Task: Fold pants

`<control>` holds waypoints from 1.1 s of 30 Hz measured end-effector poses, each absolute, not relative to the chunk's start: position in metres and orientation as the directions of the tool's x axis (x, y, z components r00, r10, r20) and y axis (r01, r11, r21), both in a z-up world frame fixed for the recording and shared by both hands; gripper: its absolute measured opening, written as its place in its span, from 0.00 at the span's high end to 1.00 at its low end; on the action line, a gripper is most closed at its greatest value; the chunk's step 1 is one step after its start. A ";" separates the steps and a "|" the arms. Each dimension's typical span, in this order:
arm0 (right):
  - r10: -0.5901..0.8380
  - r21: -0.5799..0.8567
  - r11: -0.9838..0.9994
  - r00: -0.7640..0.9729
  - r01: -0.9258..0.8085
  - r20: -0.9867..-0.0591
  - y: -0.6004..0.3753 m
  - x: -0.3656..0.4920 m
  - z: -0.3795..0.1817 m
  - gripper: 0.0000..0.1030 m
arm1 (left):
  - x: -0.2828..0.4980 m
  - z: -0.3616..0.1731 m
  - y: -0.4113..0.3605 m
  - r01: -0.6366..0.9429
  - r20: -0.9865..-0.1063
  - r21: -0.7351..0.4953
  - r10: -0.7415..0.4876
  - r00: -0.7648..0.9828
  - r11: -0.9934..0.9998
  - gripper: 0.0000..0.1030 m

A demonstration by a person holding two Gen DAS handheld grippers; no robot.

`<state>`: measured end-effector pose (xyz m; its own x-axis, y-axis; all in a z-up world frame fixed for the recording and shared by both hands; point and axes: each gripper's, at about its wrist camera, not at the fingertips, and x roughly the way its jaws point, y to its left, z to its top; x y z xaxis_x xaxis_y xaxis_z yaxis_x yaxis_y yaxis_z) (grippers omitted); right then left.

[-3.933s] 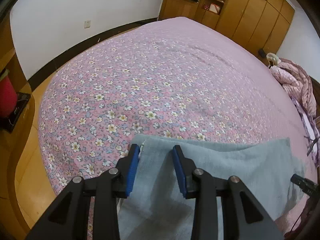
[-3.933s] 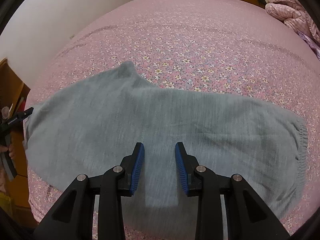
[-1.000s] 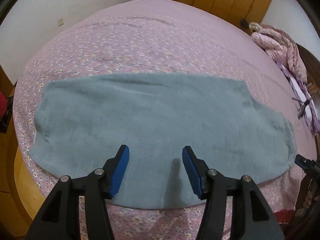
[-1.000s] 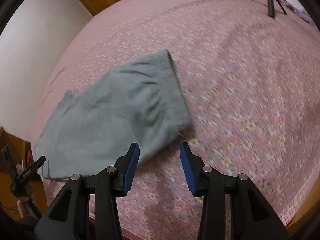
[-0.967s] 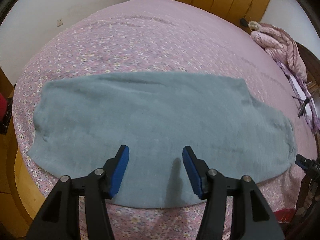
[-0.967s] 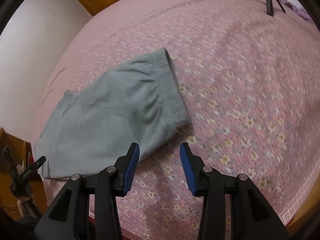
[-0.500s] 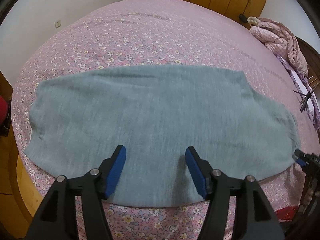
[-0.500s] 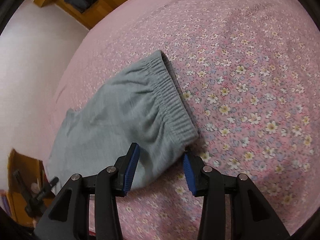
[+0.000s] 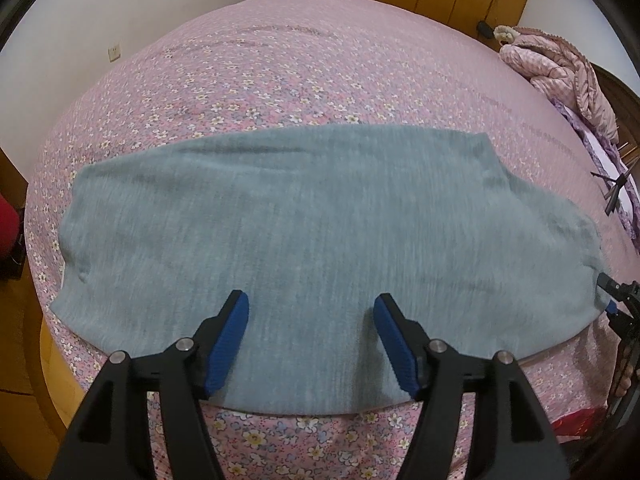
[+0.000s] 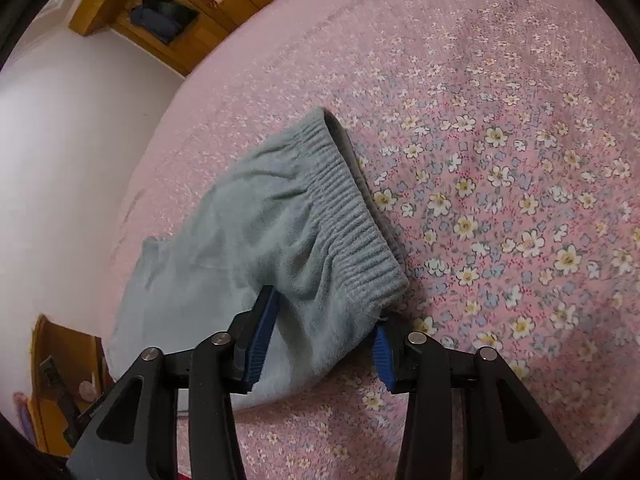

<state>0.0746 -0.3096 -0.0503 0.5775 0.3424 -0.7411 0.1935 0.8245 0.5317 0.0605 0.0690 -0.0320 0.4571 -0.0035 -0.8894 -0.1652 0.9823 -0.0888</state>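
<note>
The grey pants (image 9: 320,232) lie flat across the flowered pink bedspread (image 9: 320,80). The left gripper (image 9: 312,340) hangs over them, jaws opening, nothing between. The right gripper (image 10: 322,330) straddles the ribbed waistband (image 10: 344,208) corner, not visibly pinching. No writing readable.

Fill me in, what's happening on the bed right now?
A person with a gripper in each hand is folding grey pants laid flat along the near edge of a pink floral bed. The right gripper straddles the near corner of the ribbed waistband but hasn't pinched it. The left gripper hangs above the middle of the pants, its jaws opening, gripping nothing.
</note>
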 end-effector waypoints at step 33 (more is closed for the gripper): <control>0.376 0.621 0.770 0.681 0.149 -0.629 -0.326 0.043 -0.050 0.76 | 0.065 -0.036 0.060 -0.146 -0.893 -0.060 0.012 0.449 0.988 0.24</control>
<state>0.0431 -0.3264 -0.0495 0.6805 0.3760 -0.6289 0.1486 0.7696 0.6210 0.0648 0.0604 -0.0361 0.4493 0.0124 -0.8933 -0.1459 0.9875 -0.0597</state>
